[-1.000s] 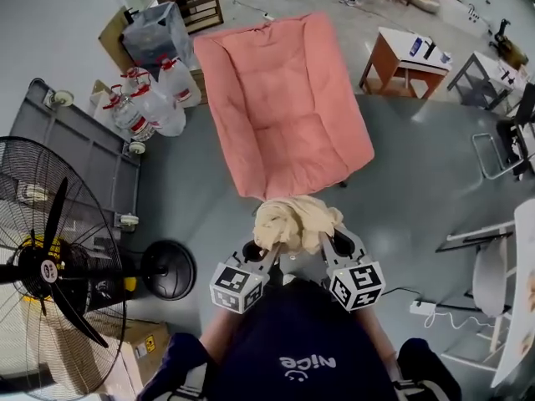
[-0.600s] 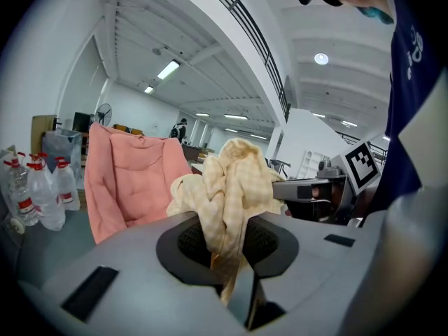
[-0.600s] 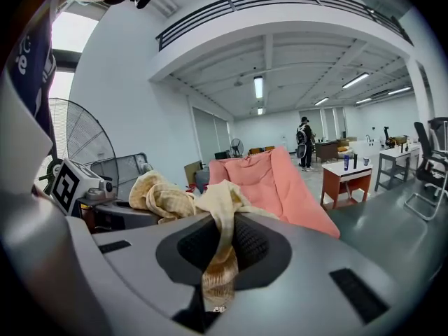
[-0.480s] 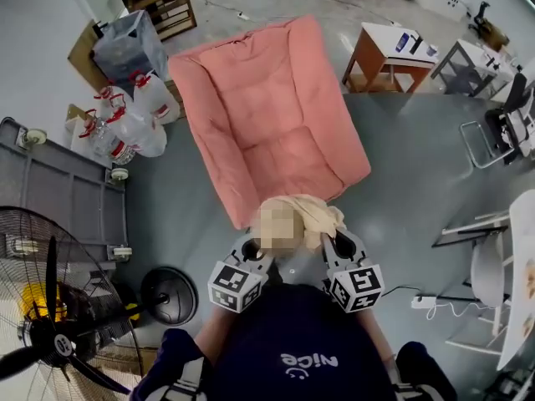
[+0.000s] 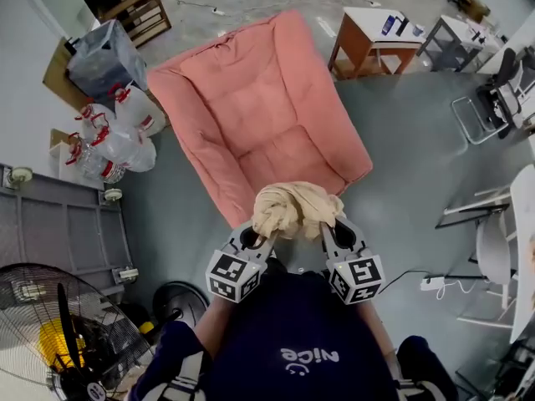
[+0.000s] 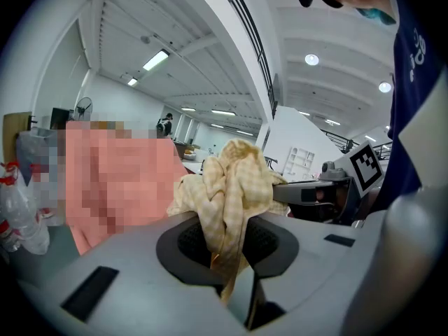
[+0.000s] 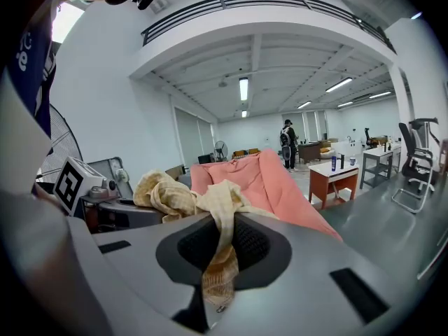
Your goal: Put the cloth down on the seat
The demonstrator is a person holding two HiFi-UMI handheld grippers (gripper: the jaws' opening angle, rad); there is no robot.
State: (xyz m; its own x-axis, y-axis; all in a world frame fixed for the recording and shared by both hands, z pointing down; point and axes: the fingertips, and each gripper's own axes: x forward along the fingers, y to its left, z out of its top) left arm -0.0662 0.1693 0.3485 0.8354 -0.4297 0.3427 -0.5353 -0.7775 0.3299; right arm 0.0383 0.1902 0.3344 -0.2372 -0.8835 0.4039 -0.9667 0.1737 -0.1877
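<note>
Yellow cloth (image 5: 294, 210) bridges forward-pointing left tool (image 5: 253, 239) and right tool (image 5: 333, 236).

Grey floor (image 5: 418, 165), white-topped table (image 5: 368, 23), wooden shelf (image 5: 125, 7), water jugs (image 5: 117, 136), black fan (image 5: 67, 341), ceiling strip lights (image 7: 243, 88).

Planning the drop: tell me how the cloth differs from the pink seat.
The cloth is pale yellow and checked; the seat is plain pink. The cloth is bunched up; the seat lies spread open. The seat is far larger than the cloth. Both are soft fabric.
</note>
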